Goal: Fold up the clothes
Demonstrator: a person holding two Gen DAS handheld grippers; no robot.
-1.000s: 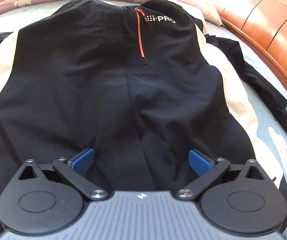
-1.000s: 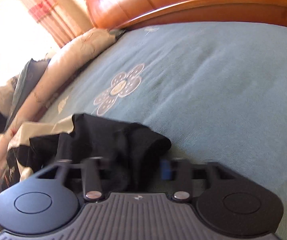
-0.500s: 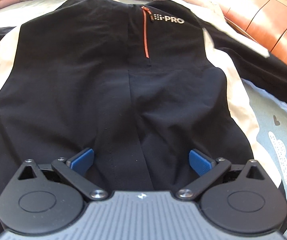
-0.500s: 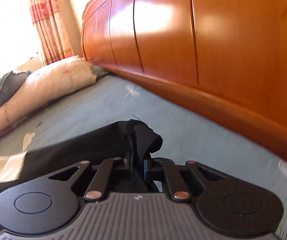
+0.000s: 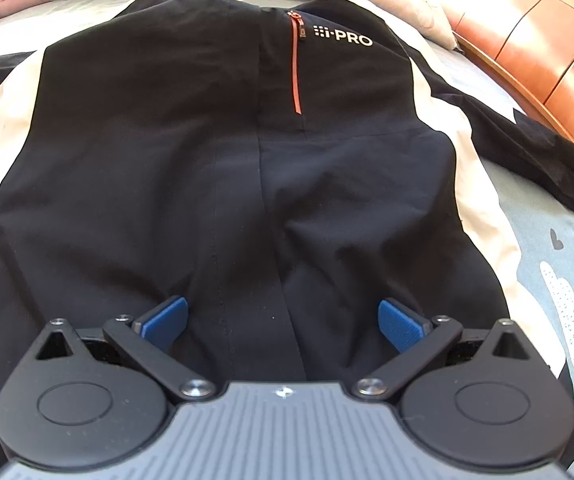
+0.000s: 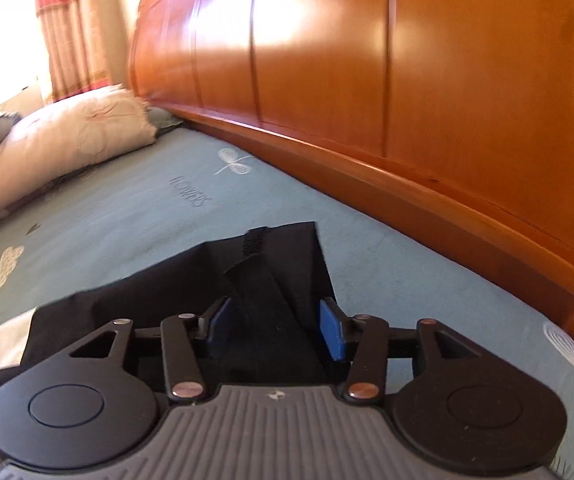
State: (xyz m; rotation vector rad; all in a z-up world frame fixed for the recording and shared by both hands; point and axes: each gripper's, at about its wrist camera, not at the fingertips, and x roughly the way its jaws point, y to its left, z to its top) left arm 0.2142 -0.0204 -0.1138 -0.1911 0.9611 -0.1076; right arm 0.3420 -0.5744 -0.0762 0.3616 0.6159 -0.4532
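A black jacket [image 5: 207, 160] with cream side panels, an orange chest zip and an "i-PRO" logo lies front up on the bed, collar at the far end. My left gripper [image 5: 283, 322] hovers open over its lower hem, blue pads wide apart. The jacket's right sleeve [image 5: 527, 152] is stretched out to the right across the sheet. In the right wrist view the sleeve's cuff [image 6: 283, 276] lies flat on the sheet between the pads of my right gripper [image 6: 275, 332], which stands open around it.
A blue-green bed sheet [image 6: 135, 216] with white flower prints covers the bed. An orange wooden headboard [image 6: 427, 100] runs along the right side. Cream floral pillows [image 6: 71, 140] lie at the far end, a striped curtain [image 6: 67, 28] behind them.
My right gripper carried the sleeve cuff outward toward the headboard, laid it flat and opened. The sleeve now lies straight. The left gripper stayed open over the hem.
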